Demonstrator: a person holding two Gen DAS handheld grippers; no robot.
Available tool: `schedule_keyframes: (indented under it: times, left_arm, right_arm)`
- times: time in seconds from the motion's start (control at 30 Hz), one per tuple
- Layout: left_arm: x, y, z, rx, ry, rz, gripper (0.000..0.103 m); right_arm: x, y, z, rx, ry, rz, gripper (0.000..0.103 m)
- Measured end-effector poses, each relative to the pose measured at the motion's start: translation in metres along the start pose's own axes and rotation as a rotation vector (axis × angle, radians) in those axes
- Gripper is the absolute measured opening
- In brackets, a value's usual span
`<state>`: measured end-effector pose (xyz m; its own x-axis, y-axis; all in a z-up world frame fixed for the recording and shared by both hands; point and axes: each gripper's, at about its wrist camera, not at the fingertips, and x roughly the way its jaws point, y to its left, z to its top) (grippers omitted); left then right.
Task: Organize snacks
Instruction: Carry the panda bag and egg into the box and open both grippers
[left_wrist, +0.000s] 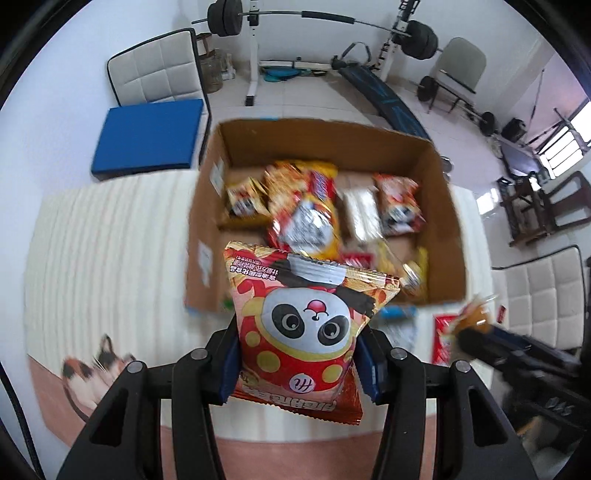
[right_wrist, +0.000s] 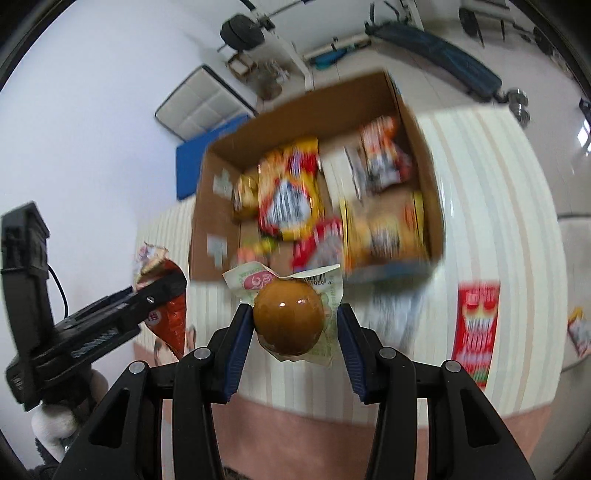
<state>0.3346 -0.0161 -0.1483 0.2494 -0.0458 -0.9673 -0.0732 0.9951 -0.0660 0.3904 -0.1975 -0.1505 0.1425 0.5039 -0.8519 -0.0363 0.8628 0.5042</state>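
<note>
The left tongs (left_wrist: 299, 354) clamp a red panda snack bag (left_wrist: 295, 325), and the right tongs (right_wrist: 291, 332) grip a brown round snack in clear wrap (right_wrist: 288, 317). Both packs hang above the striped surface (right_wrist: 498, 192), just near of the open cardboard box (left_wrist: 443, 206) filled with blurred snack packets (left_wrist: 306, 206).

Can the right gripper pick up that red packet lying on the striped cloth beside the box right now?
Probably not yet: the right gripper is shut on a brown egg pack. The red packet itself lies uncovered on the cloth.
</note>
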Motion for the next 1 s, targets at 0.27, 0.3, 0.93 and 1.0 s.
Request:
schedule_keyframes:
  times: [0.27, 0.3, 0.93, 1.0]
  left_arm:
    - [0.055, 0.036, 0.062, -0.041, 0.094, 0.059, 0.049]
    - [0.065, 0.040, 0.067, -0.042, 0.117, 0.064, 0.049]
    - [0.156, 0.057, 0.097, -0.060, 0.257, 0.134, 0.050]
    - [0.158, 0.058, 0.096, -0.078, 0.258, 0.126, 0.050]
  right_arm:
    - [0.043, -0.002, 0.085, 0.022, -0.009, -0.061, 0.049]
    - [0.051, -0.001, 0.096, 0.020, -0.007, -0.079, 0.049]
    - [0.166, 0.006, 0.189, -0.142, 0.093, -0.272, 0.052]
    - [0.169, 0.005, 0.191, -0.140, 0.091, -0.272, 0.052]
